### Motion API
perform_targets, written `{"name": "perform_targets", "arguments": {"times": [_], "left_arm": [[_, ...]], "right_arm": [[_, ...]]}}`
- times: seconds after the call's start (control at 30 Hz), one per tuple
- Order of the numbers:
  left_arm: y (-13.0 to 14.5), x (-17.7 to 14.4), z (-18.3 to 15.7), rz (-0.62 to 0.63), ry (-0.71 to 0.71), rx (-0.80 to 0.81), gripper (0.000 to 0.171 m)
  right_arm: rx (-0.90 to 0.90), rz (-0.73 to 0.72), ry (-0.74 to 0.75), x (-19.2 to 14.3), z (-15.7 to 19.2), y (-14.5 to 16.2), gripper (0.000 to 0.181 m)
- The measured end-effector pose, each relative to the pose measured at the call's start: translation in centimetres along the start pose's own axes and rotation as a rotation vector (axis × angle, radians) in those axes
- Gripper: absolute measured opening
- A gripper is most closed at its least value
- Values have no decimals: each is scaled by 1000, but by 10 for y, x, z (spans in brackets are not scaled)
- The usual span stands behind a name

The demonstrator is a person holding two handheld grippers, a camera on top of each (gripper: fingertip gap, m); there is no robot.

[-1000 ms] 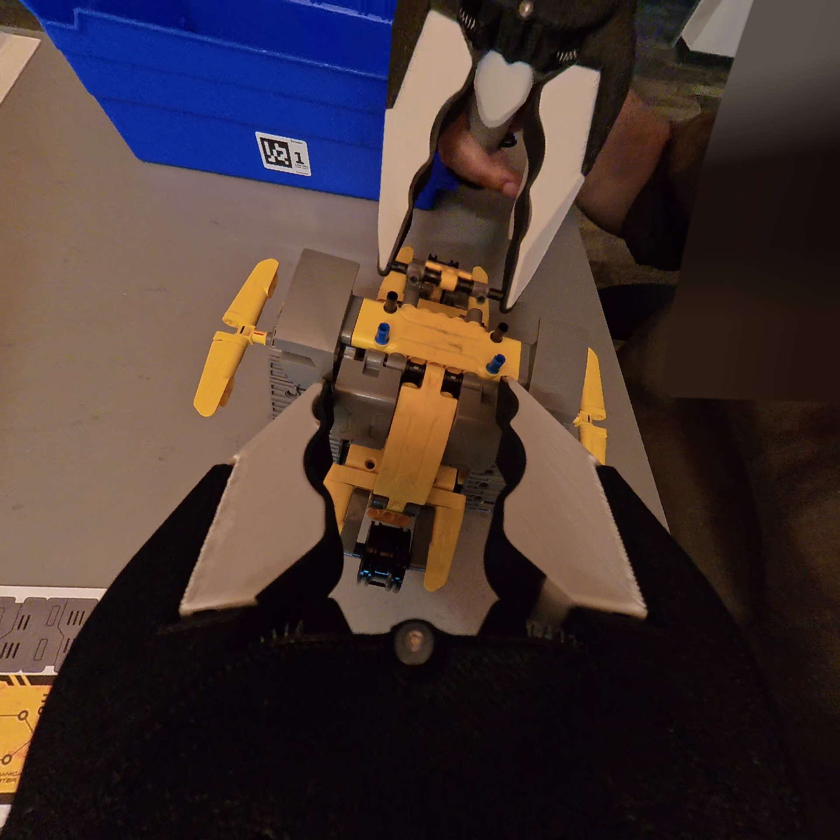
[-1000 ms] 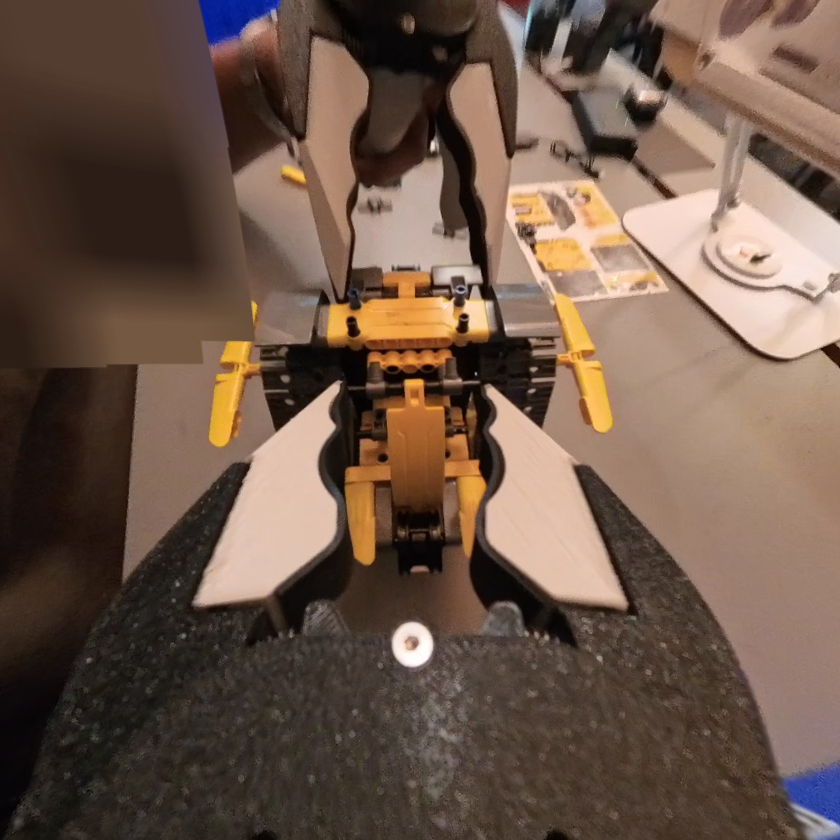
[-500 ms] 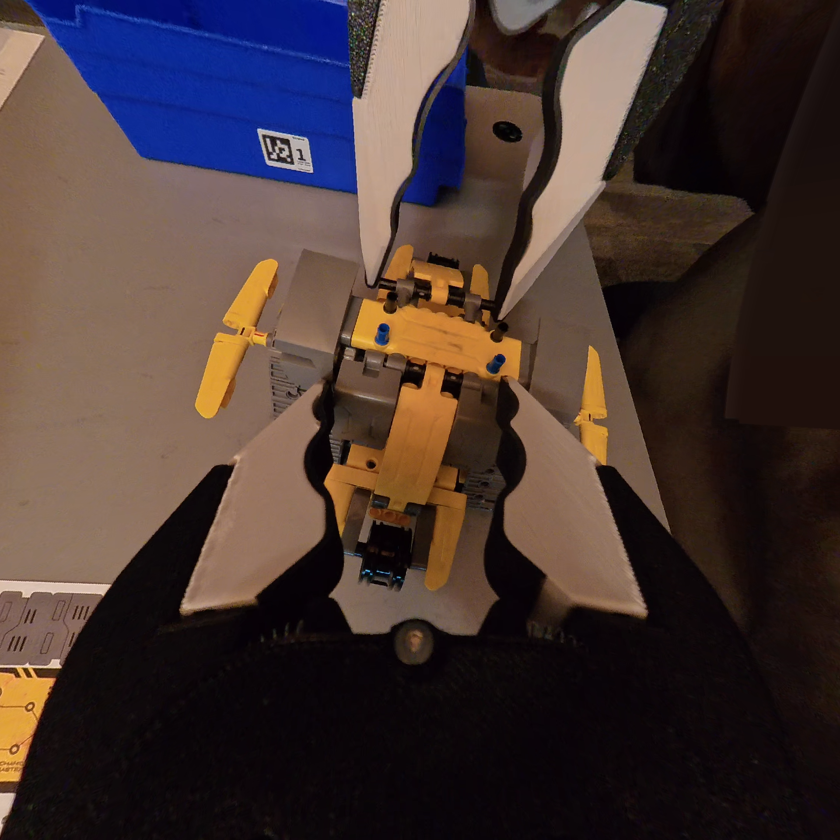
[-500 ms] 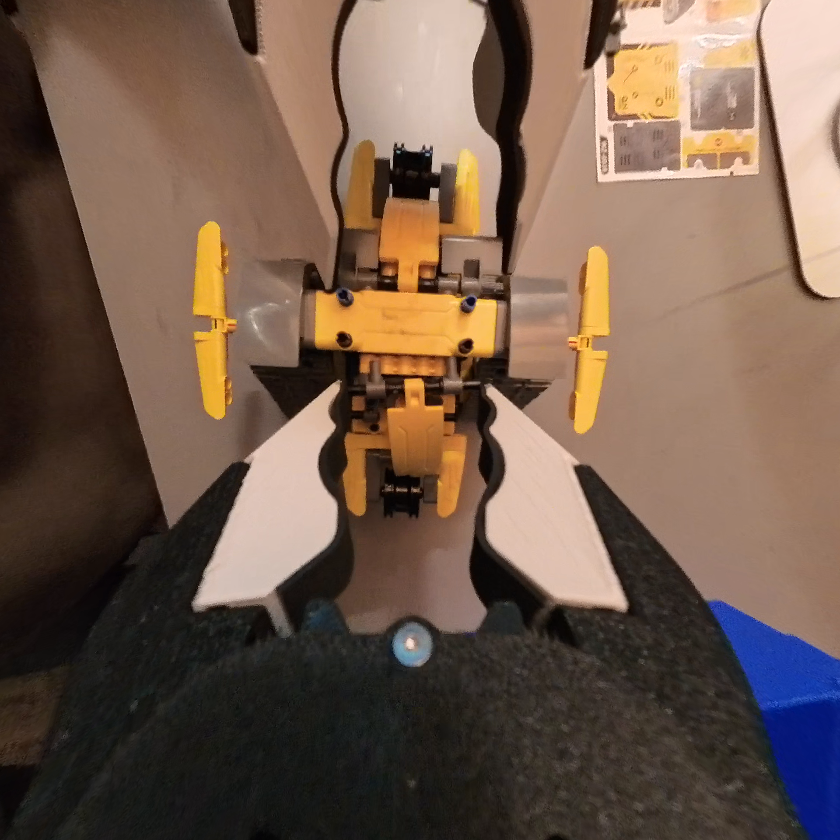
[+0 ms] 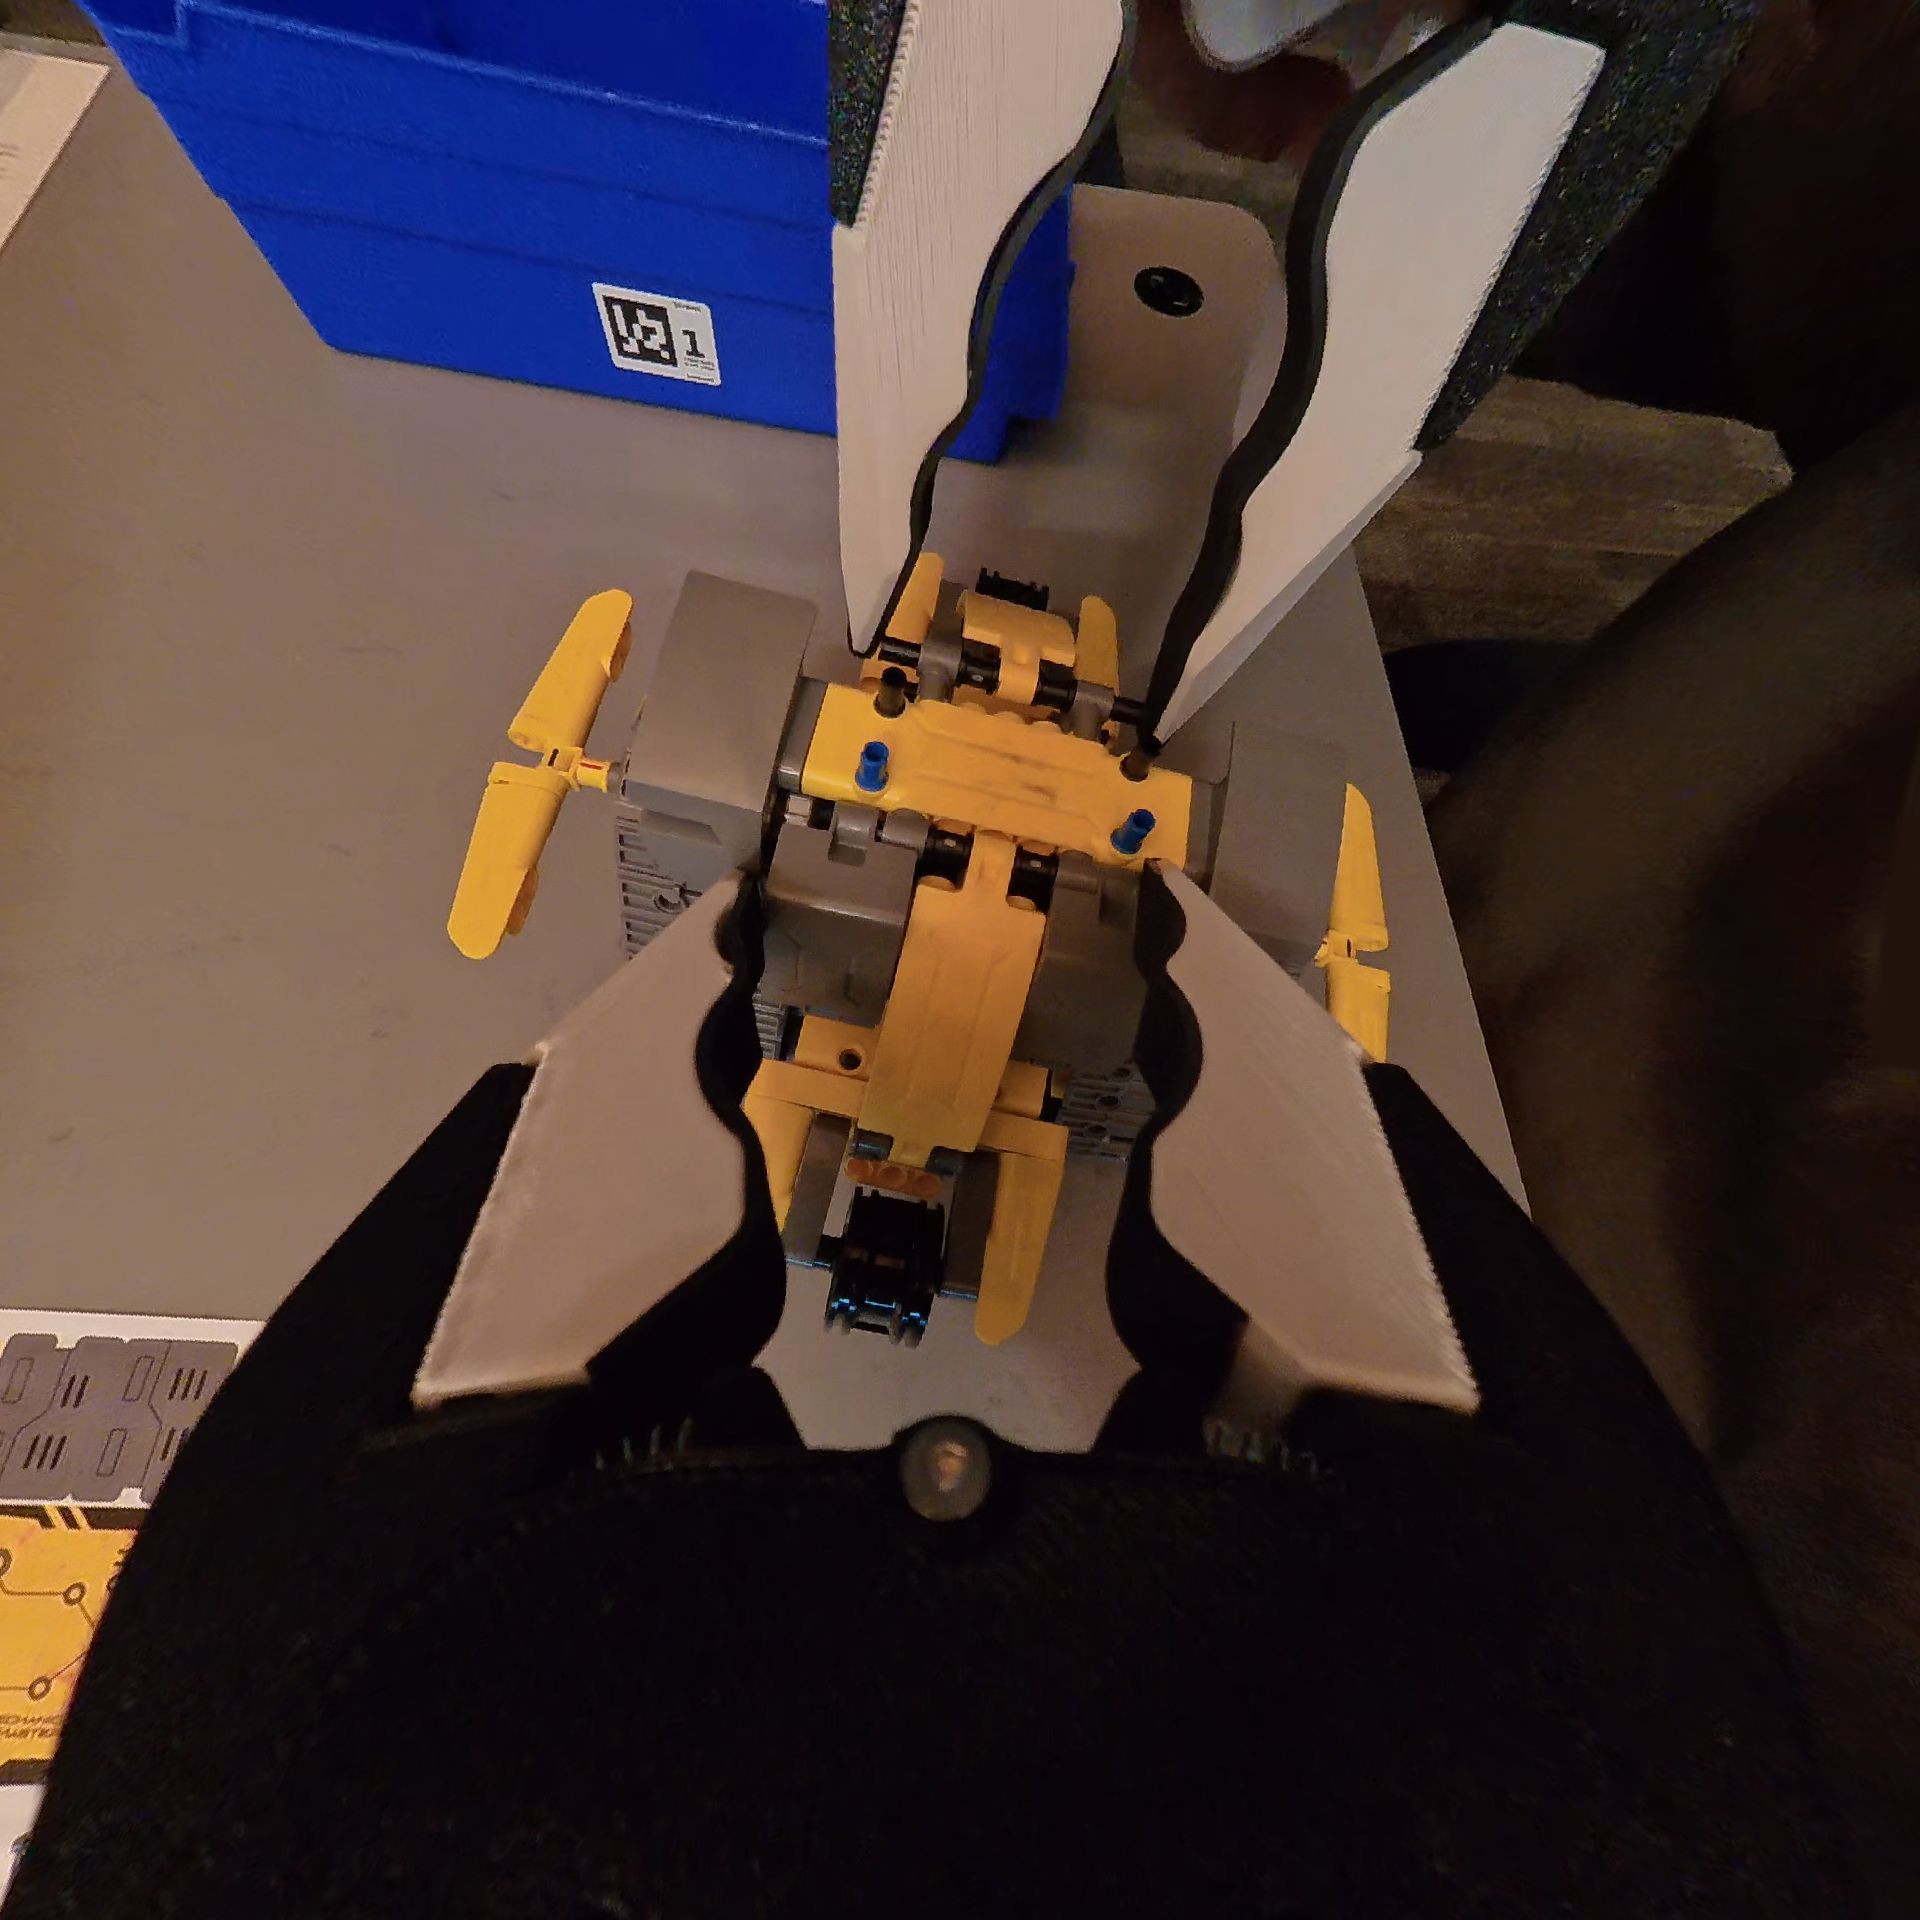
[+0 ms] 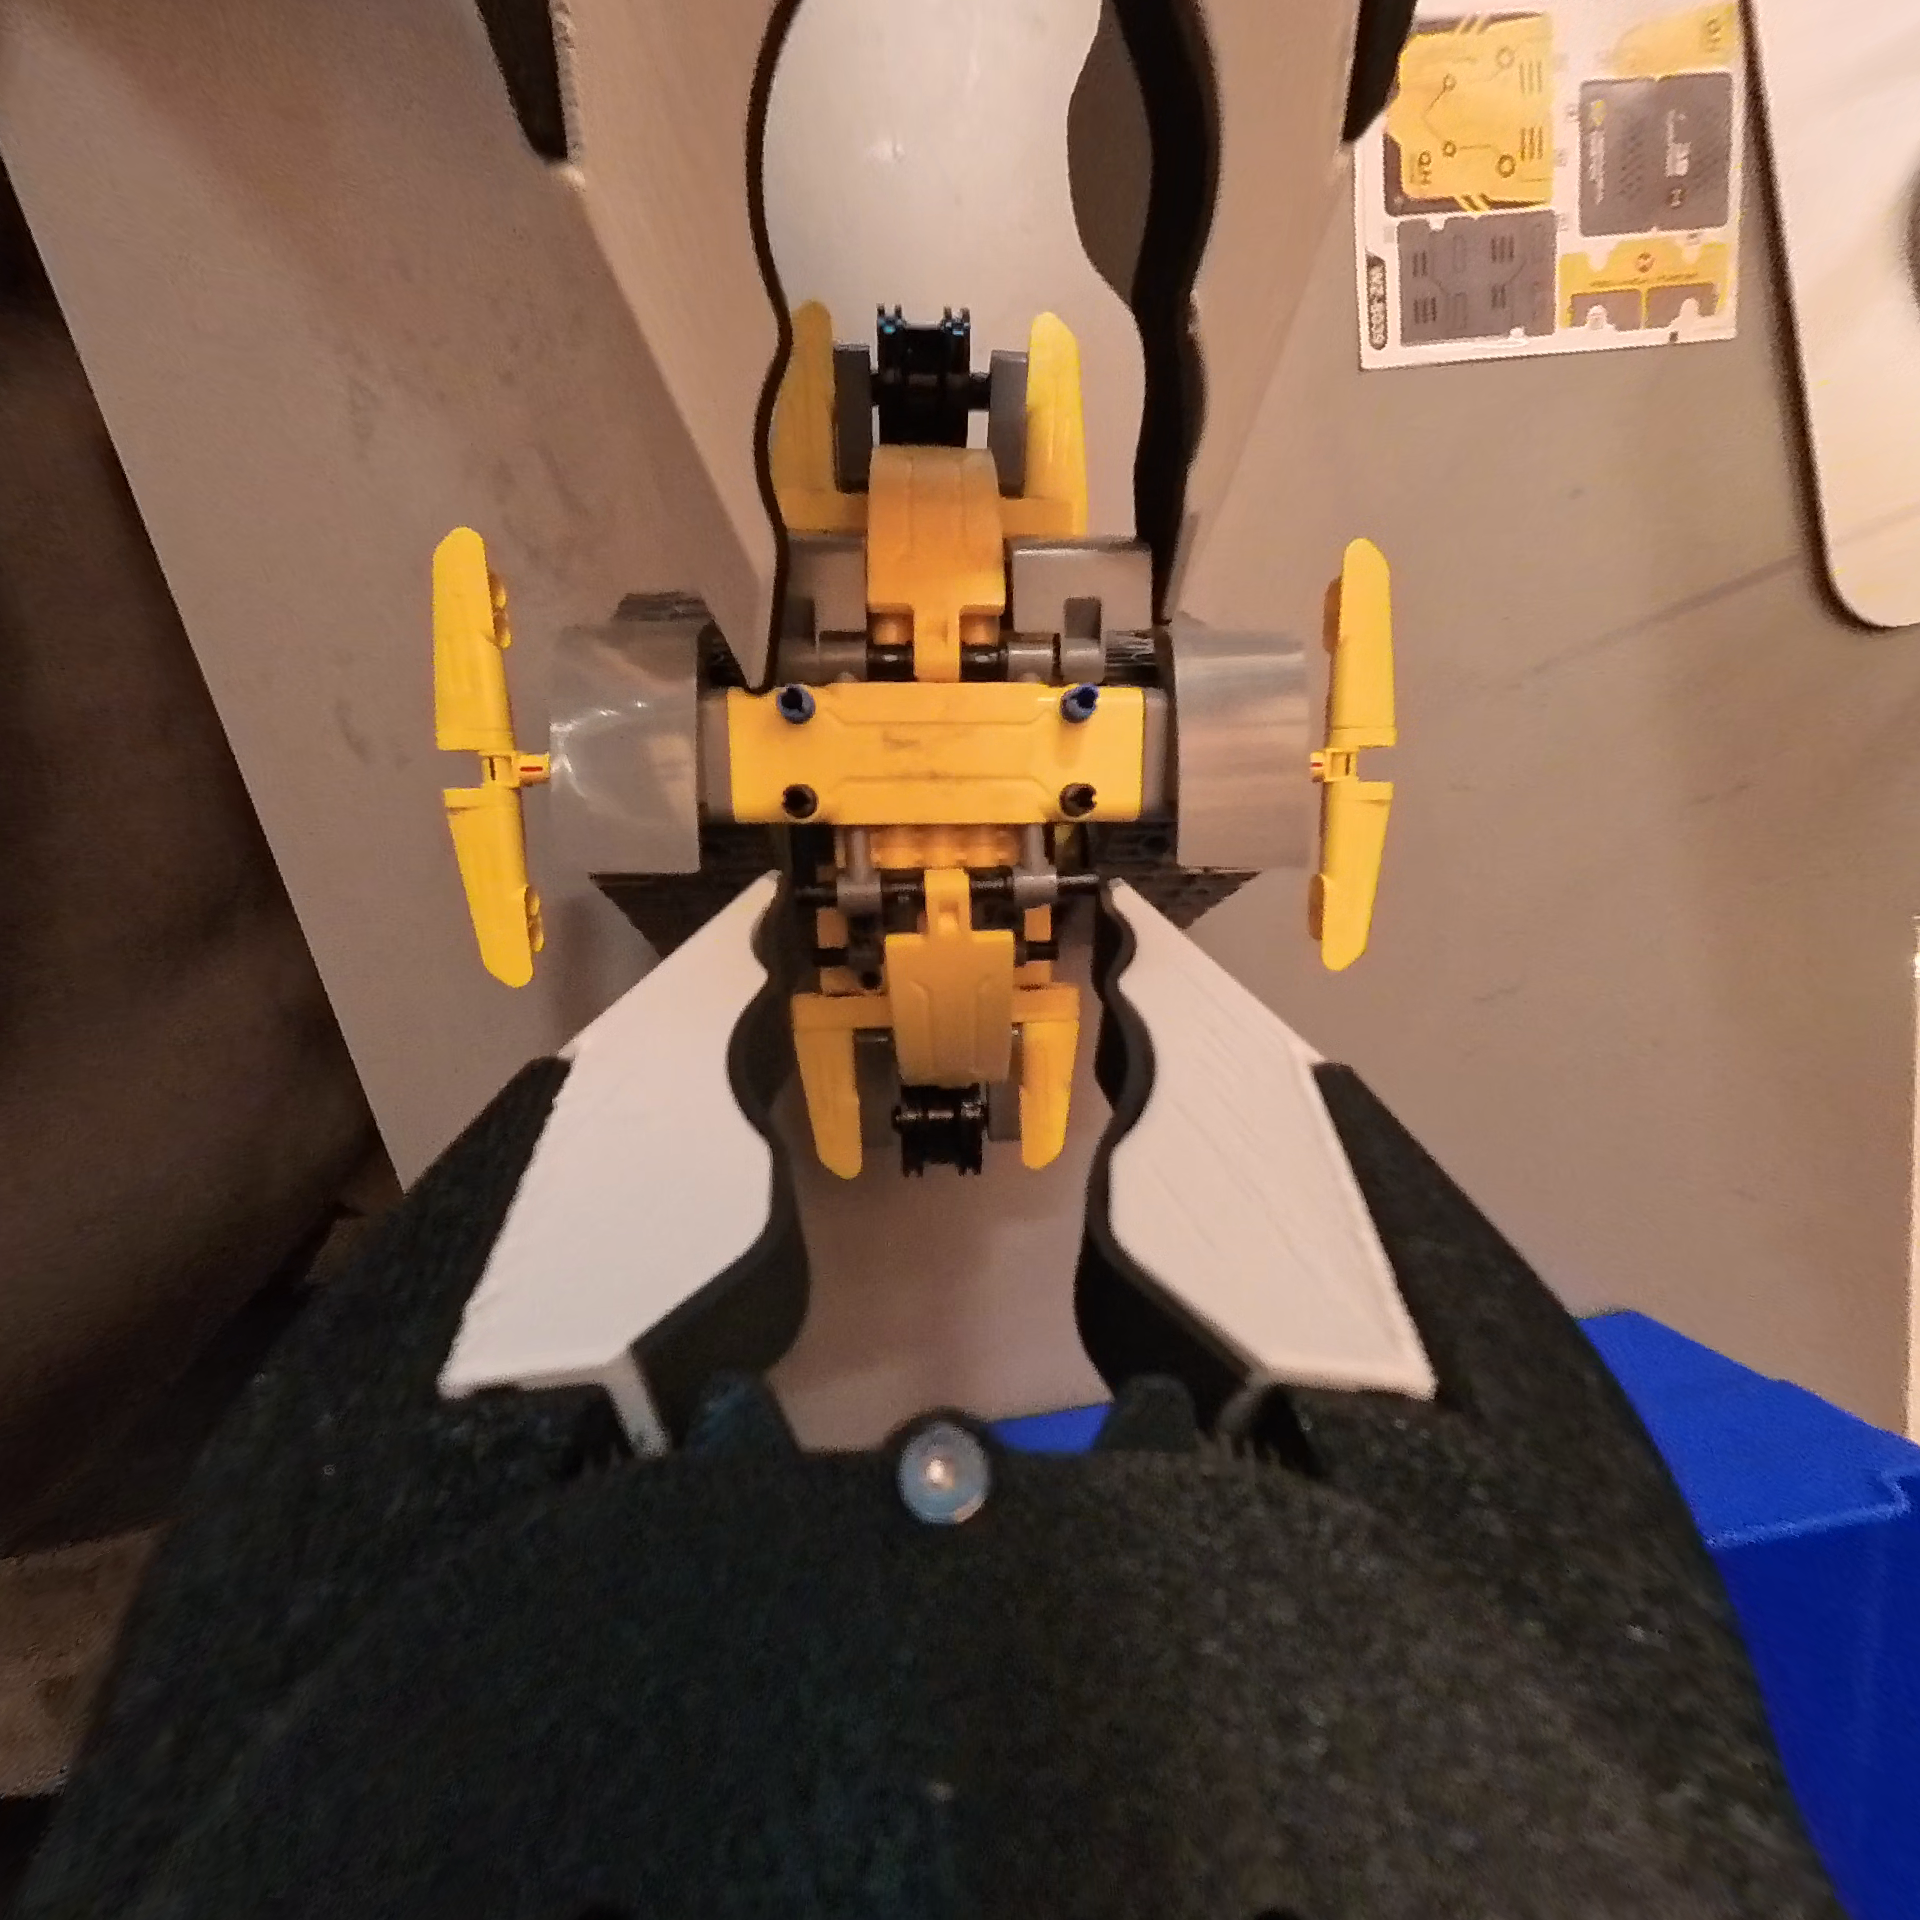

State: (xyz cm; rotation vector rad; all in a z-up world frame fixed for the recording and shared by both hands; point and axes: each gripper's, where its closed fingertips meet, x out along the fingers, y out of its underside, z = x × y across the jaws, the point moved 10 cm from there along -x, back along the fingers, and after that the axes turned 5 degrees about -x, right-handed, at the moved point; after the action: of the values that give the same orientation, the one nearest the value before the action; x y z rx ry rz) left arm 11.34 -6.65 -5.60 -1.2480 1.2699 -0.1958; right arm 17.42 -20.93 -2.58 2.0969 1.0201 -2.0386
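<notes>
We saw the left tool (image 5: 945,899) and right tool (image 6: 940,894) clenched on opposite ends of the yellow brick model (image 5: 987,774), judging it light, stiff, snap-apart, best held by its grey core.

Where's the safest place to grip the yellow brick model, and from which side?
Grip the yellow brick model across its grey central body, coming from either end along its length. The flat grey flanks suit the pads; the yellow side blades sit on thin pins.

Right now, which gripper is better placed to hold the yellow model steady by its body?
Left, probably. The left gripper has its fingers against both sides of the wide grey body of the model; the right gripper reaches only the thin black axle.
</notes>
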Motion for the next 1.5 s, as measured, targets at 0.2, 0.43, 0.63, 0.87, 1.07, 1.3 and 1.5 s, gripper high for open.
{"name": "perform_targets", "arguments": {"times": [0.2, 0.43, 0.63, 0.87, 1.07, 1.3, 1.5], "left_arm": [[0, 0, 0, -3, 2, -4, 70], [-1, 1, 0, -5, 5, -6, 70], [0, 1, 0, -9, 7, -9, 71], [0, 0, 0, -6, 9, -10, 71], [0, 0, 0, -7, 11, -13, 71], [0, 0, -1, -7, 12, -14, 71], [0, 0, -1, -8, 12, -13, 71]], "right_arm": [[31, -118, -13, 1, 0, 9, 56], [69, -264, -29, -3, -3, 13, 56], [93, -296, -7, 2, -2, 25, 56], [68, -347, -21, 6, 1, 31, 56], [97, -403, -13, 7, 1, 35, 56], [102, -398, -5, 7, 3, 35, 56], [119, -424, -20, 7, 2, 37, 56]]}}
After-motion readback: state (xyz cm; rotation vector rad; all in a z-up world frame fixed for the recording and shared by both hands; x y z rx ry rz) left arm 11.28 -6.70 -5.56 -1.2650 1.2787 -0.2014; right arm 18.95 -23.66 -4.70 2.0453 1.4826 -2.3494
